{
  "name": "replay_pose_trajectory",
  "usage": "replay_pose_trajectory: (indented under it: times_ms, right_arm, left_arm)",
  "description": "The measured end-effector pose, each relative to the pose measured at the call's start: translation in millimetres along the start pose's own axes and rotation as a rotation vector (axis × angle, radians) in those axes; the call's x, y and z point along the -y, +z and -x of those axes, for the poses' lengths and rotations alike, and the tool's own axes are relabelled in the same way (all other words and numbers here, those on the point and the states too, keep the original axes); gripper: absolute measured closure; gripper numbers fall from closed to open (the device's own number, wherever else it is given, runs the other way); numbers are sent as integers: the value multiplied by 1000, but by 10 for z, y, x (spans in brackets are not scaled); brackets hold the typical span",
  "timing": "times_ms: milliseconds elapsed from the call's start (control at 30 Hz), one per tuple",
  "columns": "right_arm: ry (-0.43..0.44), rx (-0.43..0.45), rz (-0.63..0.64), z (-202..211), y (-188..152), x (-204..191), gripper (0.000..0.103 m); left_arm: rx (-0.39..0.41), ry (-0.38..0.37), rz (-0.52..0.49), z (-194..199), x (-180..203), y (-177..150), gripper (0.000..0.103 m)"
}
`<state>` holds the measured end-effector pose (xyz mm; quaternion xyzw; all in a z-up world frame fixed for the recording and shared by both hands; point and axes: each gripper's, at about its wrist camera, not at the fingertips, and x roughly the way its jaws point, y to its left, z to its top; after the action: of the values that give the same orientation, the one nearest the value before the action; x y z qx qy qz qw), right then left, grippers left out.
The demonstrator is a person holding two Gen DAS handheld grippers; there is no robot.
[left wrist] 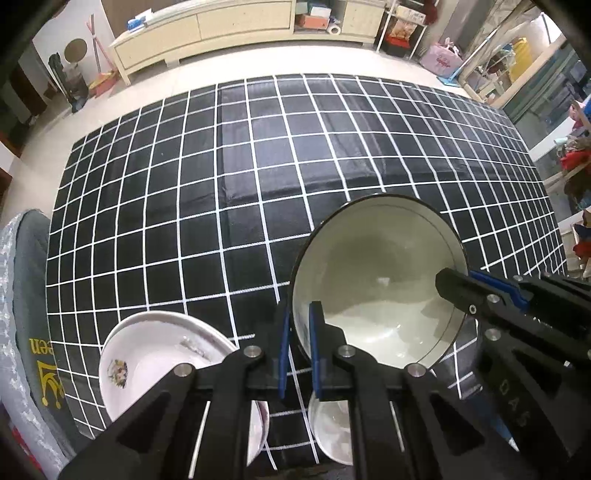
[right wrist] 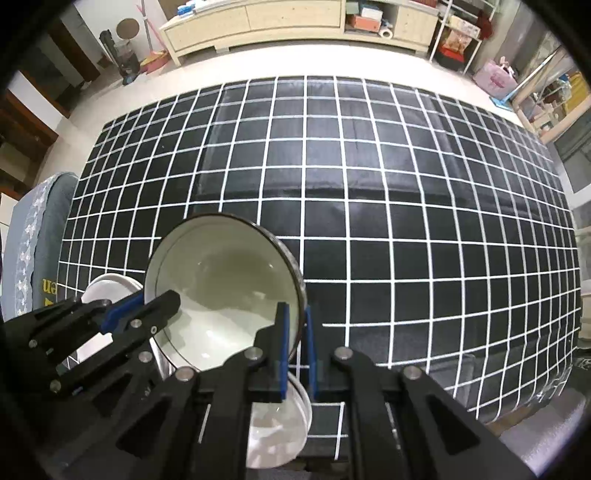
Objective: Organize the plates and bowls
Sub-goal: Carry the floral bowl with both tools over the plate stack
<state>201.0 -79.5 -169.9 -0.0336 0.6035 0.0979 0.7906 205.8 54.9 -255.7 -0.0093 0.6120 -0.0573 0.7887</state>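
A dark-rimmed white bowl [left wrist: 376,280] is held above the checked tablecloth by both grippers. My left gripper [left wrist: 298,350] is shut on its left rim. My right gripper [right wrist: 295,350] is shut on its right rim; the bowl also shows in the right wrist view [right wrist: 221,284]. The right gripper reaches in from the right in the left wrist view [left wrist: 469,291]. The left gripper reaches in from the left in the right wrist view [right wrist: 147,310]. A smaller white bowl [left wrist: 332,428] sits on the cloth below the held bowl, partly hidden; it shows in the right view too [right wrist: 277,432]. A white plate with a floral mark [left wrist: 147,362] lies at the near left.
The black cloth with white grid lines [left wrist: 295,166] covers the table. A grey cushioned chair [left wrist: 29,314] stands at the left edge. A long beige cabinet [left wrist: 207,26] runs along the far wall. Shelves and bags [left wrist: 443,55] crowd the far right.
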Motion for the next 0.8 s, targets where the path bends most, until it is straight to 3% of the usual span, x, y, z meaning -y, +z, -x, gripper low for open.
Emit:
replay_pose_trajectory:
  times_ms: [167,800]
  right_arm:
    - [5,16,3,187,-191,154,91]
    - [41,-44,-4,11,-698,418,91]
  left_arm:
    - [20,6,-8,148,104,-101,95]
    - [-2,-5,-7,225,121,-907,95]
